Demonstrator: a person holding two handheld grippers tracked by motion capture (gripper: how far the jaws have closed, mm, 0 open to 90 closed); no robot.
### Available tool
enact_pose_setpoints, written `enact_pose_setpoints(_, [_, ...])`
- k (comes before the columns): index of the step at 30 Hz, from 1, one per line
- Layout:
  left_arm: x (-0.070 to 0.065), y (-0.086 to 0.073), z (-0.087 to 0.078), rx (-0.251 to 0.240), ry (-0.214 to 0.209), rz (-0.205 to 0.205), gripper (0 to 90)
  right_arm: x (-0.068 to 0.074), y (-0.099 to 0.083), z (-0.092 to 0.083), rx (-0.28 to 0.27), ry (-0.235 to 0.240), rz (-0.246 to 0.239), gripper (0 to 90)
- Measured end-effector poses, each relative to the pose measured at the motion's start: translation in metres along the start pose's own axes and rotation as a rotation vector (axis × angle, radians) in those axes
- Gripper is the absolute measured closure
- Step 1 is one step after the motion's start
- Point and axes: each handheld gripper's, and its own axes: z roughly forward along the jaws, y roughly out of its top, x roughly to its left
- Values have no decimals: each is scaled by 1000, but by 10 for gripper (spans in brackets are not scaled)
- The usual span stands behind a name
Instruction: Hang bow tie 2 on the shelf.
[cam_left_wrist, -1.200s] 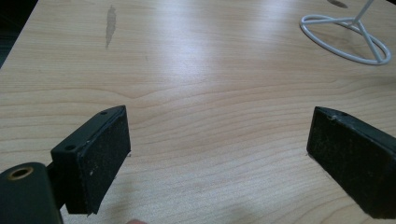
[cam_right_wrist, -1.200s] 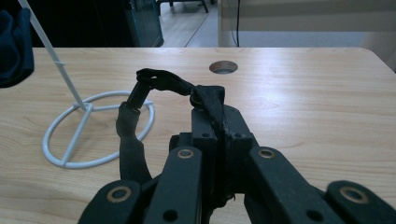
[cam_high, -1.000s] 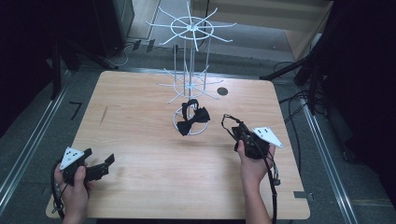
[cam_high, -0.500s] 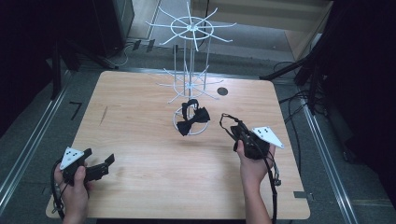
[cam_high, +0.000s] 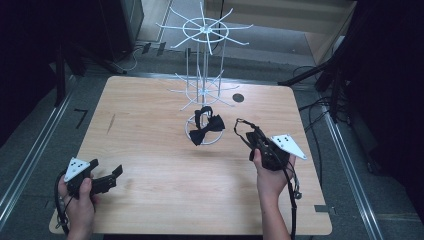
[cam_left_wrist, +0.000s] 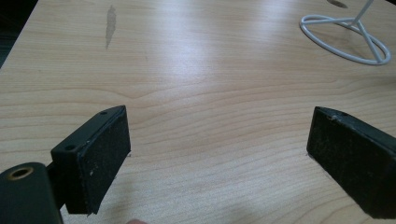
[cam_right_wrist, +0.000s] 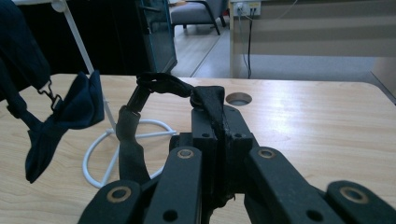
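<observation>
A pale wooden surface (cam_high: 150, 150) sits in a dim room, with dark floor and cables around it. At the lower left of the high view, the left tongs (cam_high: 102, 181) rest low by the near edge, released; in the left gripper view their pads (cam_left_wrist: 100, 163) stand wide apart over bare wood, apparently parked out of the way. At the centre stands a white wire rack (cam_high: 204, 60) with radiating spokes, and a black bow tie (cam_high: 206, 131) hangs from a lower spoke above the ring base. Right of centre, the right tongs (cam_high: 246, 131) are clenched on a black strap (cam_right_wrist: 161, 86), whose loop arches leftward toward the rack. Gripped near one end, the loop stays free, probably for hooking over a spoke beside the first tie.
</observation>
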Motion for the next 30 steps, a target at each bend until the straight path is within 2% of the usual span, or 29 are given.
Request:
enact_pose_setpoints(20, [0, 0, 0, 3, 1, 6, 69, 2, 16, -17, -54, 9, -4, 873])
enact_pose_setpoints(30, [0, 0, 0, 2, 1, 5, 69, 6, 21, -20, -78, 17, -7, 873])
